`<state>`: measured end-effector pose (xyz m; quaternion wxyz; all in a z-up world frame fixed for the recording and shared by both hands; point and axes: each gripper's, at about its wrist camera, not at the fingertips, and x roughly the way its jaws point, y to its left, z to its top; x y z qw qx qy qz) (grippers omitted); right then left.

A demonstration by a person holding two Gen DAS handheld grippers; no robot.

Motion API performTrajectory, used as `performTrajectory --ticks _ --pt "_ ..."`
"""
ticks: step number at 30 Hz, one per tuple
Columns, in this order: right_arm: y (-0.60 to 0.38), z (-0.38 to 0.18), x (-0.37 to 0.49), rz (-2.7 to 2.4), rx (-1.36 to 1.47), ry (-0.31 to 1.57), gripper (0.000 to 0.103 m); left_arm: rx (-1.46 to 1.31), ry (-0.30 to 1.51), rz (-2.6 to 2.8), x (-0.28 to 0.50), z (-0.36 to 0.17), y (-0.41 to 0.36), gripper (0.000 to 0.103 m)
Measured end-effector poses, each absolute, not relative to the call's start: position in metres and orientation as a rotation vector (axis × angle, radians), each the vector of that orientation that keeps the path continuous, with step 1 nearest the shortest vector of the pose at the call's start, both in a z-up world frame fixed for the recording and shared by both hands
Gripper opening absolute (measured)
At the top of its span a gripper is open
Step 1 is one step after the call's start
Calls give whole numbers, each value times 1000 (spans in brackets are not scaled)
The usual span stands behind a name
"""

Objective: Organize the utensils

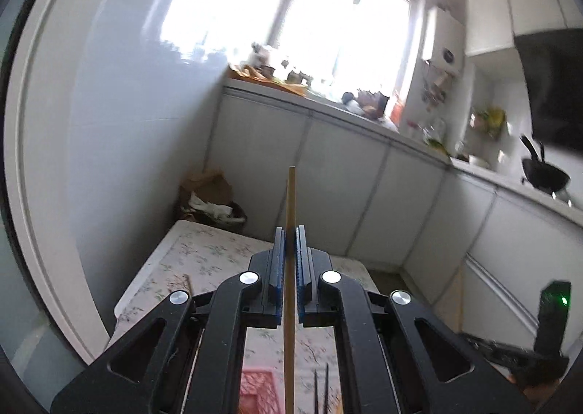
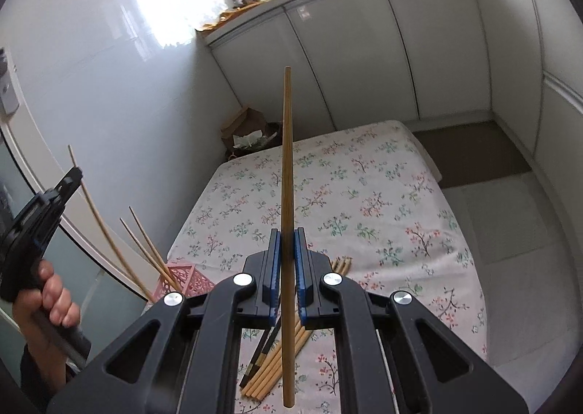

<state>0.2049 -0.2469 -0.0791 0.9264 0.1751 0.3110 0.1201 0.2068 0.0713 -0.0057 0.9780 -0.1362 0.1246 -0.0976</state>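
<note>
Gripping one chopstick each: left gripper is clenched on a thin pale chopstick, right gripper clenched on a thicker brown chopstick, both upright, held above the table. Loose bundle of pale chopsticks, plus what looks like a dark pair, lies on the floral cloth under the right gripper. Pink holder at the table's left edge holds two sticks. Far half of the table is bare; cabinets beyond. No legible writing.

The pink holder is cut off by the frame's bottom edge, and countertop clutter is blurred.
</note>
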Motion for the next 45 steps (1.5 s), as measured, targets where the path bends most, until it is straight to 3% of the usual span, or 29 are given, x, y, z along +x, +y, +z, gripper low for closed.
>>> performTrajectory --ticks 7,24,30,34,36,39,45 --pt "-225 -75 204 278 323 584 8 -240 188 -96 212 -16 75 4" --pt "-197 -78 205 311 277 569 8 -119 442 -30 236 -56 61 6" --pt "-191 -80 206 309 266 575 8 -86 513 -13 229 -51 60 20" --pt "-181 -83 208 319 265 577 8 -99 568 -4 224 -43 64 35" --pt "-174 -86 212 335 290 582 8 -130 597 -2 222 -39 72 36" --pt "-158 -87 218 358 309 564 8 -170 648 17 222 -35 88 45" --pt "-118 -81 238 393 379 465 8 -257 732 52 227 -42 118 45"
